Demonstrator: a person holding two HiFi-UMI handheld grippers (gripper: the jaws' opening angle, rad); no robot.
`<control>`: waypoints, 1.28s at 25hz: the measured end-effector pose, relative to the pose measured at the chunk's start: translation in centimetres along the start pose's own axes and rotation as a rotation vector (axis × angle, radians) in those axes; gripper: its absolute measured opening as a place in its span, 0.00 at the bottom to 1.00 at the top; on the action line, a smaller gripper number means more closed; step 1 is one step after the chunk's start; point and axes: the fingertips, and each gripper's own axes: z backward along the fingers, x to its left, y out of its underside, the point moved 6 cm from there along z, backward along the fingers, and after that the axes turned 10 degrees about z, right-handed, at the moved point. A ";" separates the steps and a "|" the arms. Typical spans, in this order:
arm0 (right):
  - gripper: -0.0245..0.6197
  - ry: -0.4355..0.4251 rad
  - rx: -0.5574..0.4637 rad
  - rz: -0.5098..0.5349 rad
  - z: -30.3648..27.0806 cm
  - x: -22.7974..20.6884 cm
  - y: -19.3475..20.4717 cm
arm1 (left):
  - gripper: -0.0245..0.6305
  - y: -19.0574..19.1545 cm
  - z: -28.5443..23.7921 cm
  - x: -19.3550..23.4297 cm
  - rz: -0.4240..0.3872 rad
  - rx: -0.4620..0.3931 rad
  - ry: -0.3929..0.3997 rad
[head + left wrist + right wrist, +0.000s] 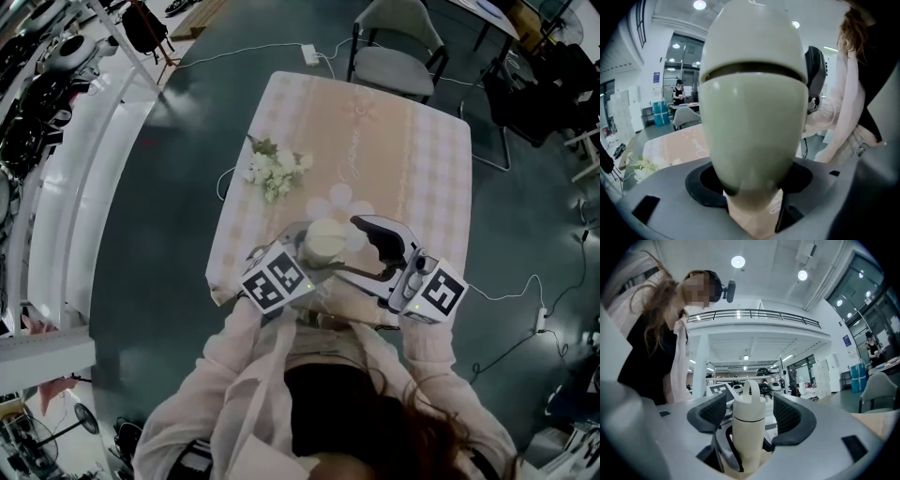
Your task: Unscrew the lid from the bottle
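Right now both hands are drawn in close to the person's chest above the near edge of the tabletop (412,159), with the forearms in pale sleeves bent inward so that the two tools face each other. From the left hand the left gripper (309,261) tips downward and is clamped on the lower body of the pale cream bottle (324,240), its dark pads pressed against either side. The bottle is carried clear of the tabletop and fills that gripper's own view. The right gripper (749,412) is held about level, pointing across at the bottle from the opposite side. Its jaws stand wide apart with the lid (749,401) upright between them and a clear gap between each ribbed pad and the lid, so it grips nothing. The lid, with a loop handle on top, sits on the bottle's neck. Beyond the left gripper, farther out on the tabletop, lies a small bunch of white flowers (275,172)
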 end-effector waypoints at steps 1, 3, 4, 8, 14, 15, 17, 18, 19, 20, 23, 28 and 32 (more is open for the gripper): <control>0.52 0.011 0.015 0.013 -0.1 0.1 0.1 | 0.52 0.0 -0.1 0.1 0.014 -0.004 -0.016; 0.52 0.023 0.027 0.023 -0.6 0.5 0.1 | 0.52 -0.2 -0.2 0.2 0.033 -0.011 -0.032; 0.52 0.031 0.029 0.021 -0.8 0.6 0.1 | 0.52 -0.3 -0.3 0.1 0.039 -0.012 -0.034; 0.51 0.055 0.036 0.003 -1.3 0.9 0.4 | 0.52 -0.3 -0.6 -0.3 0.037 0.004 -0.029; 0.46 0.068 0.053 0.006 -0.6 0.4 1.0 | 0.52 -0.4 -1.2 -1.2 0.019 0.023 -0.011; 0.46 0.058 0.048 0.009 -0.5 0.5 0.9 | 0.52 -0.4 -1.2 -1.4 0.016 0.024 0.000; 0.46 0.025 0.024 0.006 -0.4 0.5 0.4 | 0.52 -0.5 -1.3 -1.8 -0.002 0.028 0.026; 0.46 0.011 0.015 0.000 -0.4 0.5 0.2 | 0.52 -0.5 -1.2 -1.9 -0.017 0.031 0.041; 0.46 -0.003 0.010 -0.010 -0.4 0.5 0.0 | 0.52 -0.6 -1.2 -2.0 -0.036 0.035 0.060; 0.46 -0.020 0.008 -0.020 -0.4 0.5 -0.1 | 0.52 -0.6 -1.0 -2.2 -0.056 0.039 0.081; 0.46 -0.102 0.008 -0.031 -0.3 0.7 -0.2 | 0.52 -0.3 -0.6 -2.7 -0.114 0.059 0.161; 0.46 -0.250 0.020 -0.036 -0.1 1.2 -0.5 | 0.52 0.2 -0.2 -3.9 -0.185 0.110 0.301; 0.46 -0.294 0.026 -0.019 -0.1 1.5 -0.6 | 0.52 0.3 -0.1 -4.4 -0.207 0.116 0.336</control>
